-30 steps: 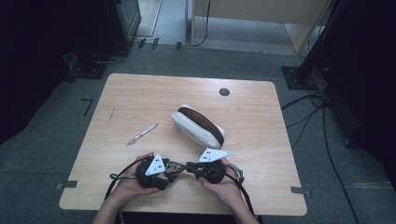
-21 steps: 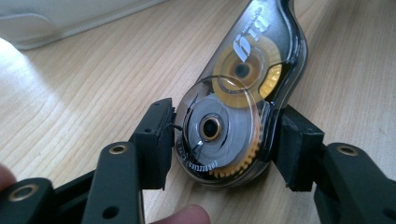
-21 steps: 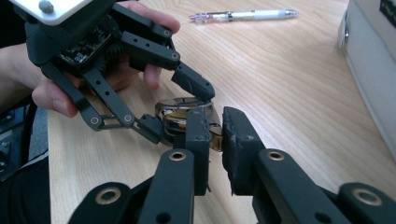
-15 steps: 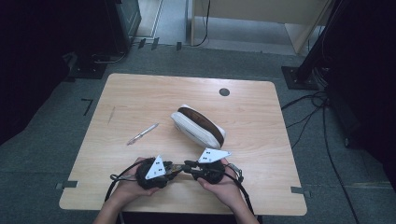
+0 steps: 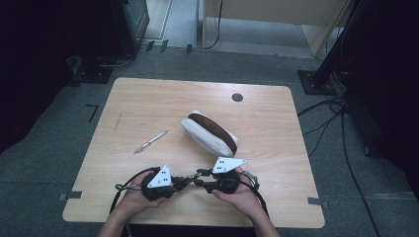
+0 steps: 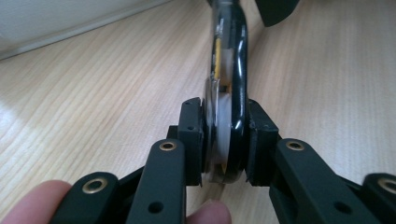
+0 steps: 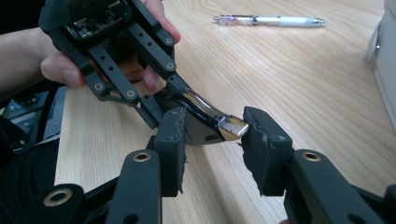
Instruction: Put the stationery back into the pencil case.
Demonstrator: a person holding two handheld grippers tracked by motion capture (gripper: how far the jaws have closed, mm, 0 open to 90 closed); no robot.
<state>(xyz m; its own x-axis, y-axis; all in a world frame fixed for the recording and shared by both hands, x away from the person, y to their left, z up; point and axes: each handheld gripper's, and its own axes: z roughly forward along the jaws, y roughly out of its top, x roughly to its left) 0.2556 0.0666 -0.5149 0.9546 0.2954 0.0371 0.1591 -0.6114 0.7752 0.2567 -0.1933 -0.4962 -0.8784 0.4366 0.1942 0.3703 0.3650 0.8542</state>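
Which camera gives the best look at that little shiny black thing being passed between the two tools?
The right gripper view: the small black object lies side-on, its metal tip between the right hand-held gripper's open jaws. The left gripper view shows it edge-on, clamped by the left hand-held gripper. From the high view it is too tiny to make out.

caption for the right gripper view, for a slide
Left gripper clamps a small black clip; right gripper jaws open around its tip.

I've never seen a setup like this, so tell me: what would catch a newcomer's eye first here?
Probably the two black hand-held grippers meeting at the table's near edge: the left gripper is clamped on a small glossy black gadget, while the right gripper's jaws have just been opening around its metal-tipped end. Behind them lie a white pouch with a brown top at mid-table and a pen to its left.
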